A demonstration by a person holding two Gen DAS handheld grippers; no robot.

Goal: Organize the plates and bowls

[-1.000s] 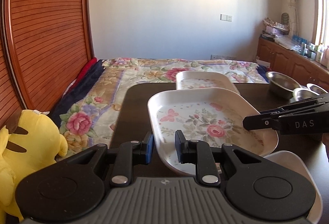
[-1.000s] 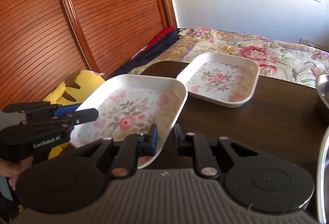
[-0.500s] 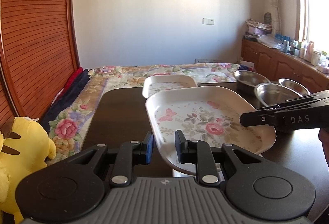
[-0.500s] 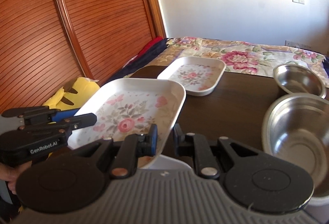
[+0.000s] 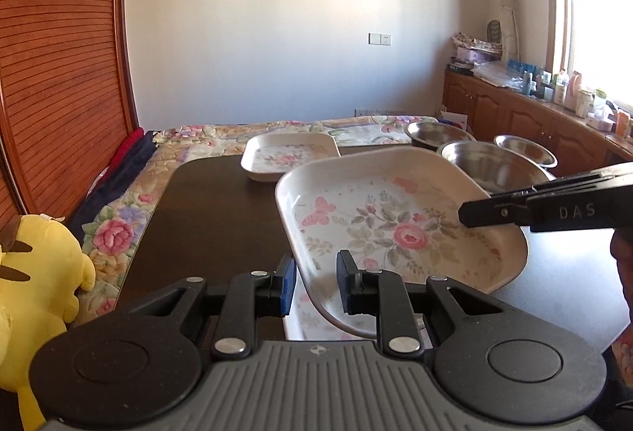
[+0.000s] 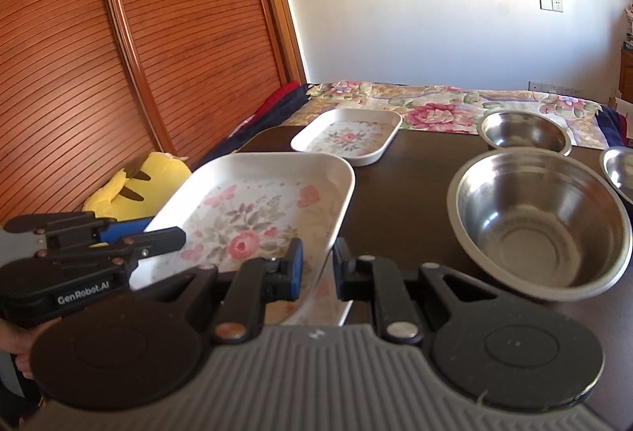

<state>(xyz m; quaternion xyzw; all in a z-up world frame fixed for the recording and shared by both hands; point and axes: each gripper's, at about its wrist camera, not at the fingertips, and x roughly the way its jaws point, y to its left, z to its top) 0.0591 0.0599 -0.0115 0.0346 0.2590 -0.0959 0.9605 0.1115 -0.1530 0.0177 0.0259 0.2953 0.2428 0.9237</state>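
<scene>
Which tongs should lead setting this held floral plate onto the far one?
Left, probably. Both tongs, left and right, clamp the held plate. The far plate lies ahead toward the left side; the steel bowls crowd the right.

Third steel bowl (image 6: 619, 173) cut off at three o'clock, lower plate (image 5: 304, 316) mostly hidden beneath held floral plate (image 5: 395, 229), counter bottles (image 5: 569, 92) too small.

— How many dishes are on the dark table (image 6: 415, 169)?
— Three flowered trays: one held up at 7 o'clock (image 6: 253, 217), one at 12 o'clock (image 6: 348, 136), a third beneath (image 5: 312, 316). Three steel bowls: (image 6: 538, 221), (image 6: 524, 132), (image 6: 619, 169). One yellow plush toy (image 5: 35, 272).
</scene>
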